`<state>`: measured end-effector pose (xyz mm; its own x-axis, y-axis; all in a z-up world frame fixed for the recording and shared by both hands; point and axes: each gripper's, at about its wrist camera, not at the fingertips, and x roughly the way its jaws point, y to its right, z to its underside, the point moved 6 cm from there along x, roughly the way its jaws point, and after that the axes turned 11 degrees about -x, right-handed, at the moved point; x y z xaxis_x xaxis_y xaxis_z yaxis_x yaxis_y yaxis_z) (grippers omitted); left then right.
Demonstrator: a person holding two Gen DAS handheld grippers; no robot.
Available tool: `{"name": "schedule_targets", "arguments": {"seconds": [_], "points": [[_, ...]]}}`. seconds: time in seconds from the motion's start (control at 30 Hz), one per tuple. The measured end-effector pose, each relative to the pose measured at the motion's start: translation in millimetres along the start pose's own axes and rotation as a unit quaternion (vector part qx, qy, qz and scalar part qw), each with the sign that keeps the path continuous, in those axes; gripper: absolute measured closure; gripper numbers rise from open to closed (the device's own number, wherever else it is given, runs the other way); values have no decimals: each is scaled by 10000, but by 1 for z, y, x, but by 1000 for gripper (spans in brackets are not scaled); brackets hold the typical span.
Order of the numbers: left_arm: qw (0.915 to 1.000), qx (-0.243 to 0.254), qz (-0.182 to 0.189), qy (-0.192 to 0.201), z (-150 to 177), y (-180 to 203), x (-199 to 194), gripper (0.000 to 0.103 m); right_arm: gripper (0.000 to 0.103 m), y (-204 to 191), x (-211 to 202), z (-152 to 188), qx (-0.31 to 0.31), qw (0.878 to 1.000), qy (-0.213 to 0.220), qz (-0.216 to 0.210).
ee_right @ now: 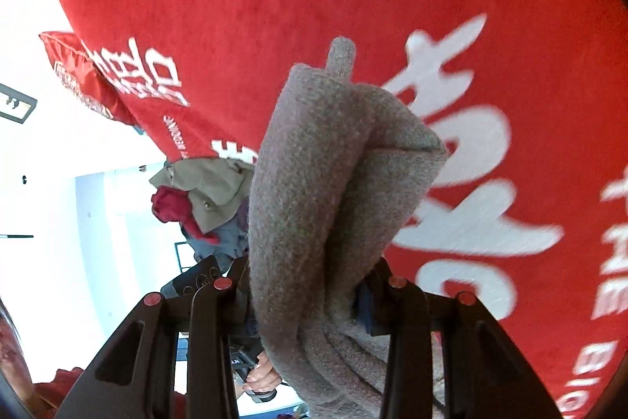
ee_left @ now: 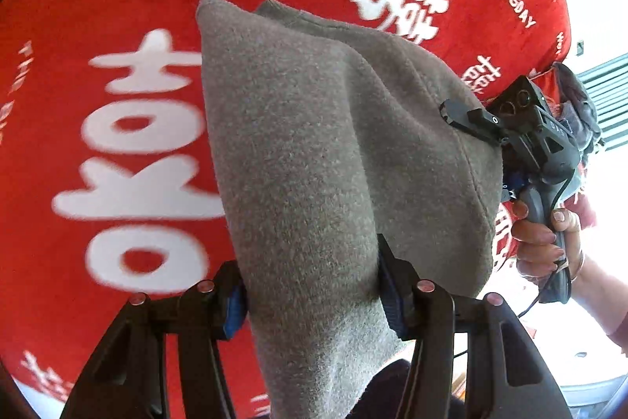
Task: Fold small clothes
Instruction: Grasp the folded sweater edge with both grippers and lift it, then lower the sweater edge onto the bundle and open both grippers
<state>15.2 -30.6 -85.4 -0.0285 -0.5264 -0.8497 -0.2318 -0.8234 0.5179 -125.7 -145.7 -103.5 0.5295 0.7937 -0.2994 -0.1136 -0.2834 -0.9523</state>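
The left hand-held gripper (ee_left: 314,297) is clamped on a grey knit cloth (ee_left: 314,128) in the middle of the frame. The right hand-held gripper (ee_right: 306,297) pinches the same cloth. It hangs above a red blanket (ee_left: 117,6) with white letters.

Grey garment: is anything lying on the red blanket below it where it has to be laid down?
Nothing visible. Both grippers, left and right, hold the grey garment above bare red blanket. The clothes pile sits off at the blanket's edge.
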Motion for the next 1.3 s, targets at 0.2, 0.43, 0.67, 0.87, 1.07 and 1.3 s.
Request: {"name": "schedule_targets", "arguments": {"seconds": [0.2,0.43,0.67,0.87,1.07,1.3], "points": [[9956,-107,-929,-77,20,-60,27,45,62,21,79,21,47,9973,-489,537],[9874,-454,-1514,-51,41,-91,23,33,42,45,92,23,-50,9686,-875,2326],[9785,-892,-1795,478,47,-98,-27,5,41,-2,53,64,-200,9743,-588,2163],[9726,-787,-2064,732,42,-92,-42,0,70,17,86,101,-17,9746,-957,2024],[9778,-654,-1779,896,42,-71,-58,0,91,-5,71,99,-1025,9492,-989,2806],[9754,-625,-2004,674,51,-72,-45,0,80,42,59,108,-762,9304,-1176,3387]]}}
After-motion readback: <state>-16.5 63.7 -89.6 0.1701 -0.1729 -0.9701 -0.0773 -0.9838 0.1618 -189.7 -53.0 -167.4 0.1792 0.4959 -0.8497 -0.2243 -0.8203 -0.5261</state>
